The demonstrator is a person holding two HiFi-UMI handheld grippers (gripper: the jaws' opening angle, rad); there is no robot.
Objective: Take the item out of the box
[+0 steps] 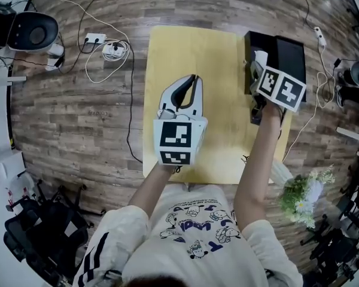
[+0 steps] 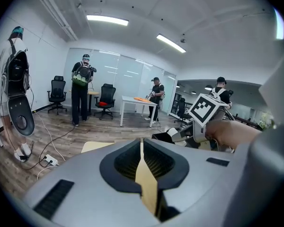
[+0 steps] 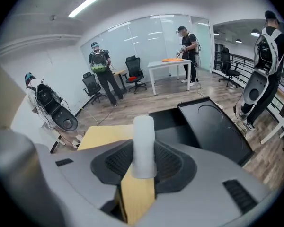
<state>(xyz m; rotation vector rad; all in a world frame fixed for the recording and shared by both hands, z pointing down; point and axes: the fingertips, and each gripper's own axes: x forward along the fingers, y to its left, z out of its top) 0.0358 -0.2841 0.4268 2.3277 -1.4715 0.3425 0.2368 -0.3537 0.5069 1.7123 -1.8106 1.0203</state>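
Item position: the short white matte cylinder (image 3: 143, 136) is clamped upright between the jaws of the right gripper (image 3: 144, 159), one ribbed black pad on each side of it, its upper end standing out beyond the jaw tips. The right gripper sits over the left part of the open black rectangular box (image 1: 290, 52), which lies at the far right corner of the pale yellow rectangular tabletop (image 1: 191, 46). Whether the white cylinder is clear of the box rim cannot be told. In the right gripper view, the black box shows an open compartment on the left and a flat panel with a pressed circle on the right. The left gripper (image 1: 193, 81) is held above the middle of the tabletop, well apart from the black box, jaws narrowed until their tips meet, with nothing between them. Each gripper carries a cube with square black-and-white markers (image 1: 178, 139) at its near end. On the grey-brown wood-plank floor (image 1: 78, 118), far left of the tabletop, lies a white power strip (image 1: 96, 39) with trailing white cables.
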